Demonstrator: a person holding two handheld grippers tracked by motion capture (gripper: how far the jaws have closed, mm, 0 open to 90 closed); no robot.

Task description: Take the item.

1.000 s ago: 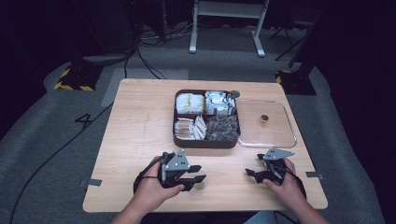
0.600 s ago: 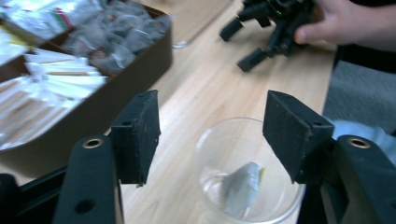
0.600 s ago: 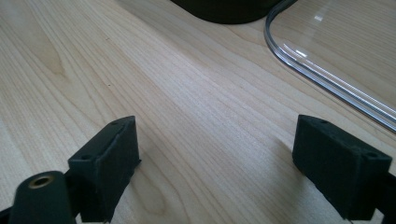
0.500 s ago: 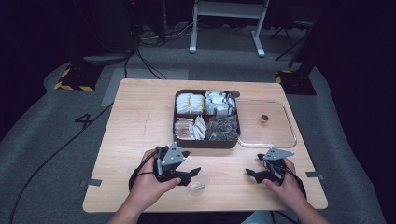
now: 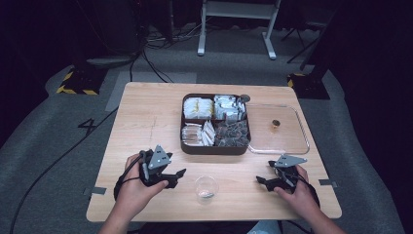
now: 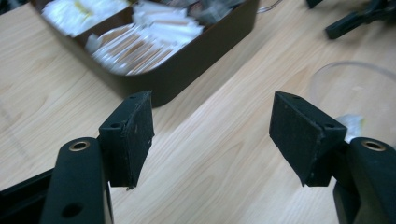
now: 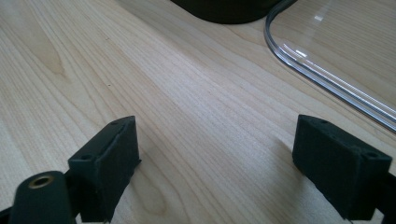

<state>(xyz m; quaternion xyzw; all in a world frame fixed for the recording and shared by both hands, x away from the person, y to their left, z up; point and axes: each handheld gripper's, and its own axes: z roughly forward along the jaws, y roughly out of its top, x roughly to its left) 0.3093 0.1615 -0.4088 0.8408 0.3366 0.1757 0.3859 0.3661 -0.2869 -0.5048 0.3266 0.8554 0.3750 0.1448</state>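
Since a second ago a small clear cup [image 5: 206, 186] has come to stand on the worktop [image 5: 146, 122] just to the right of my left gripper [image 5: 171, 176]; it was not on the wood then. My left hand [image 5: 139, 187] has also drawn back toward me and to the left, away from that spot. My right gripper [image 5: 263, 180] has stayed where it was, low on the wood at the near right.

My left fingers [image 6: 130, 135] stand wide with nothing between them but bare wood. The cup [image 6: 359, 93] sits just beyond and beside my right-hand finger in the left gripper view, apart from it, with something small and pale lying in its bottom; I cannot tell what it is. My right fingers [image 7: 112, 154] are wide as well, empty, hovering close over the wood.

Ahead of my left fingers is the dark tray [image 6: 205, 56], split into four compartments. The far left one holds yellowish-white packets [image 5: 197, 106], the far right one silvery packets [image 5: 228, 107]. The near left one holds pale sachets [image 6: 149, 39] standing on edge, the near right one dark wrapped pieces [image 5: 233, 132]. Ahead and to the right of my right fingers lies the clear lid [image 7: 327, 79], flat on the wood and touching the tray's right side, with a small brown thing [image 5: 275, 124] resting on it.
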